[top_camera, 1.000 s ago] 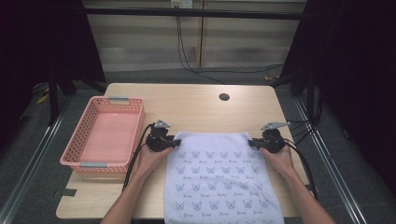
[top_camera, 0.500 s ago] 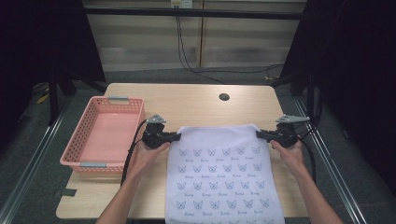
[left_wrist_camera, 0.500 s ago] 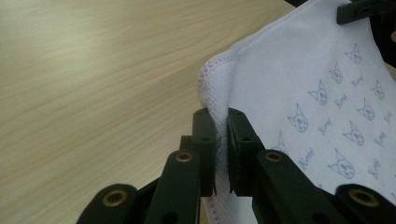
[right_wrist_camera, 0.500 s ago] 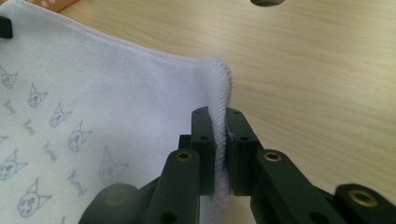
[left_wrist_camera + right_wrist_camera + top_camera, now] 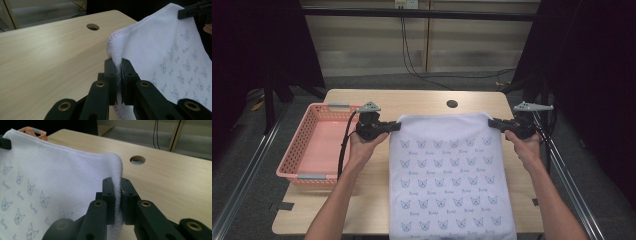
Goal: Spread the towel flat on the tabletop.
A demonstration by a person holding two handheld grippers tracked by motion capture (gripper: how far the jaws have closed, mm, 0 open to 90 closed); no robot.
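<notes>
White towel [image 5: 449,175], printed with blue cat faces, hangs pinched by both tools.

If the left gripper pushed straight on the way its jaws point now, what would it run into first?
Probably the right gripper: the left gripper, shut on a corner of the white towel, points across the towel's held-up edge toward it. Depth is unclear, so it might pass beside it.

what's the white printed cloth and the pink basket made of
White cat-face printed cloth: soft woven fabric, likely cotton or microfibre, matte, with a stitched hem and a ribbed weave. Pink lattice-walled basket: probably moulded plastic, with an even colour and a regular mesh.
</notes>
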